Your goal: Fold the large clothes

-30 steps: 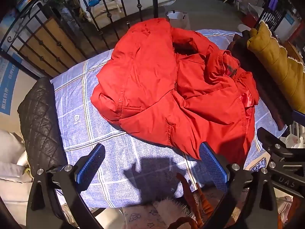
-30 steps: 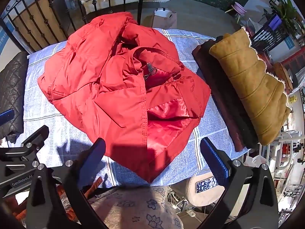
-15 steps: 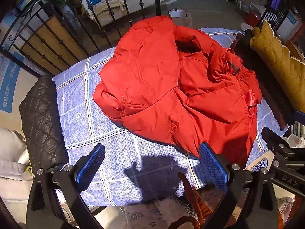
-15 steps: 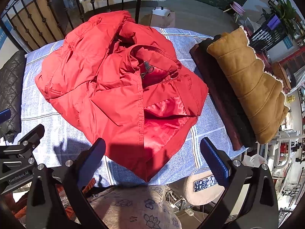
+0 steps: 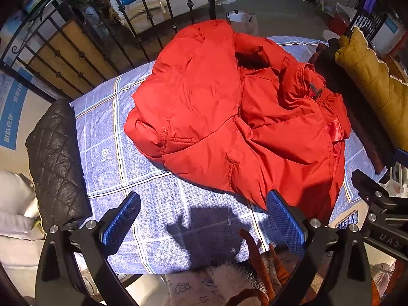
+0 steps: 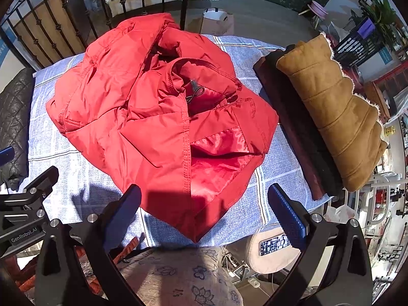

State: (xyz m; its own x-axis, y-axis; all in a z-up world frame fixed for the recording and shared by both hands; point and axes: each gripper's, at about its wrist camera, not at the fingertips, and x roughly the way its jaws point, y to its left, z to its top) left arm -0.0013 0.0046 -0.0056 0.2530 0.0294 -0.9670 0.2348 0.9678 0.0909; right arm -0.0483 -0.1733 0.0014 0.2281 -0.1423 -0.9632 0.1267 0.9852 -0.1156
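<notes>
Red jacket: a big puffy red jacket [image 5: 237, 117] lies in a crumpled heap on the blue checked cloth [image 5: 107, 137] that covers the table. It is not folded flat.
Left gripper: the left gripper [image 5: 202, 225] hangs over the near edge of the table. Its jaws are wide apart and hold nothing. The jacket's near hem is just past its right blue pad; the other pad is over bare cloth.
Right gripper: the right gripper [image 6: 204, 216] has its jaws spread wide too, with nothing between them but air. The low corner of the jacket [image 6: 163, 117] lies between the two pads, farther down, and I cannot tell if it touches them.
Things around: a black quilted coat [image 5: 56, 163] lies at the left edge of the table. A tan coat [image 6: 336, 117] sits on top of a dark folded thing [image 6: 295, 132] at the right edge. A black iron railing [image 5: 76, 51] stands behind the table.
In the way: nothing lies between the jaws and the jacket.
Only in the right view: the shiny red lining [image 6: 219, 153] and a dark cord loop [image 6: 195, 93] near the collar show well here.
Only in the left view: the jacket's cuff [image 5: 145, 137] and the gripper's dark shadow [image 5: 209, 232] on the cloth show well here.
</notes>
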